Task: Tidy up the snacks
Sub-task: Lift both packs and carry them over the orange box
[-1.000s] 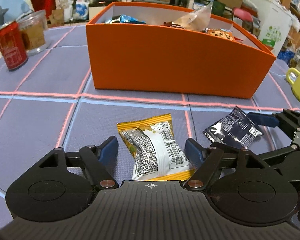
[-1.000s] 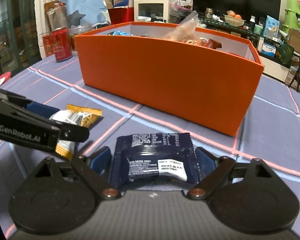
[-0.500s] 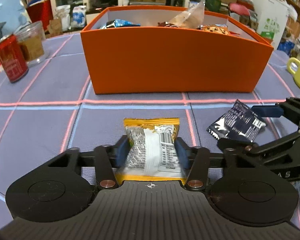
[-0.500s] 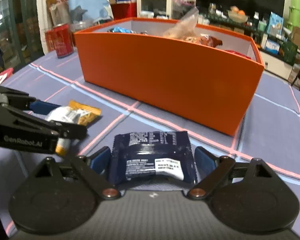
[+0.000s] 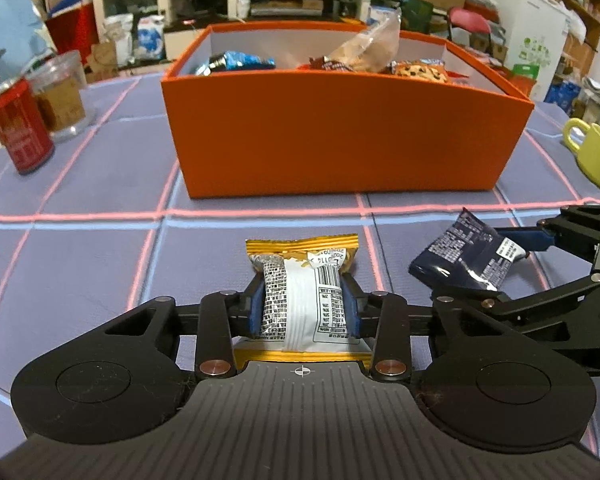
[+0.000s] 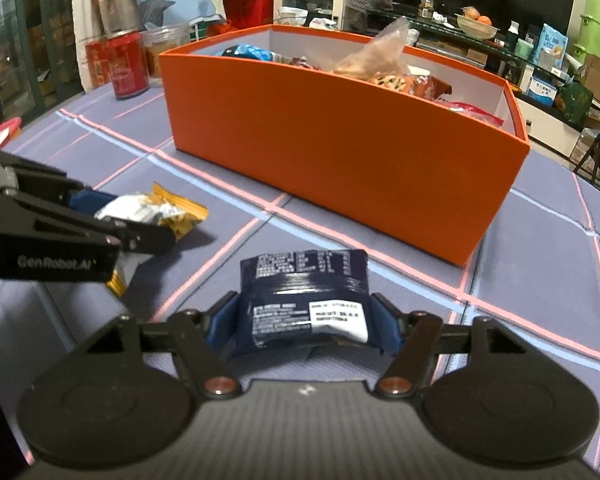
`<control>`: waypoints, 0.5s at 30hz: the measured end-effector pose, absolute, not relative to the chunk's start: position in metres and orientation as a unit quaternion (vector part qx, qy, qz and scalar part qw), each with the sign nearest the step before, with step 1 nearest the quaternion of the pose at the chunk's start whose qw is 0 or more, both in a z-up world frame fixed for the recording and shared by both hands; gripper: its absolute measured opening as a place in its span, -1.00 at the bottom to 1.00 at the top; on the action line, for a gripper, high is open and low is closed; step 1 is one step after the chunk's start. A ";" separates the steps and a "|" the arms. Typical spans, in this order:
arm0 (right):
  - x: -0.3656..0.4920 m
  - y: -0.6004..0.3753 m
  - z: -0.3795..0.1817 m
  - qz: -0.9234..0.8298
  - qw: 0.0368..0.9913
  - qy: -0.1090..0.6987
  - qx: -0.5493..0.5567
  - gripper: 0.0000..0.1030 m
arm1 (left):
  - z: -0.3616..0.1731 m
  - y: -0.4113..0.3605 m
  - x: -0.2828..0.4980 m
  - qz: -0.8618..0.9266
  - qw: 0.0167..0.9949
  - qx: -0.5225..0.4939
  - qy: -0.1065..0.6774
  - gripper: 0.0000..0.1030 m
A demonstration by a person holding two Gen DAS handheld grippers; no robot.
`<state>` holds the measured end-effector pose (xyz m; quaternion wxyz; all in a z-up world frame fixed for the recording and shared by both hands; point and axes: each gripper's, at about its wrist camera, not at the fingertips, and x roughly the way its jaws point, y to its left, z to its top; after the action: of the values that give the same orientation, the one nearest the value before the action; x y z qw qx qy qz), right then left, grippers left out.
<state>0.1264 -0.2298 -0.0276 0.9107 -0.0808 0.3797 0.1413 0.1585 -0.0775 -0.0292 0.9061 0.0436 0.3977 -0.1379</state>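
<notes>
Where pads pinch, yellow snack packet [image 5: 304, 304] sides hidden; lower edge covered.

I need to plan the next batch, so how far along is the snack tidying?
Done: several snacks already lie in the orange box. In hand: the left gripper has just closed on the yellow packet, and the right gripper has been closing on the dark blue packet. Left: both packets must go into the box.

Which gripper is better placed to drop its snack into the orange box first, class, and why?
Left, narrowly. The left gripper already pinches the yellow packet; the right gripper has just been closing around the dark blue packet. Both face the orange box.
</notes>
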 end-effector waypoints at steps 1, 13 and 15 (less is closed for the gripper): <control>0.127 -0.230 -0.028 0.140 0.911 0.380 -0.080 0.35 | -0.029 -0.077 0.159 -0.137 0.907 0.045 0.397 -0.81; 0.125 -0.230 -0.027 0.129 0.912 0.380 -0.085 0.37 | -0.025 -0.077 0.159 -0.121 0.910 0.062 0.392 -0.81; 0.125 -0.230 -0.026 0.126 0.913 0.379 -0.085 0.37 | -0.024 -0.077 0.159 -0.120 0.911 0.063 0.390 -0.81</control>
<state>0.1252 -0.2298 -0.0265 0.9128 -0.0853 0.3789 0.1262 0.1591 -0.0766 -0.0241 0.9109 0.0628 0.3897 -0.1200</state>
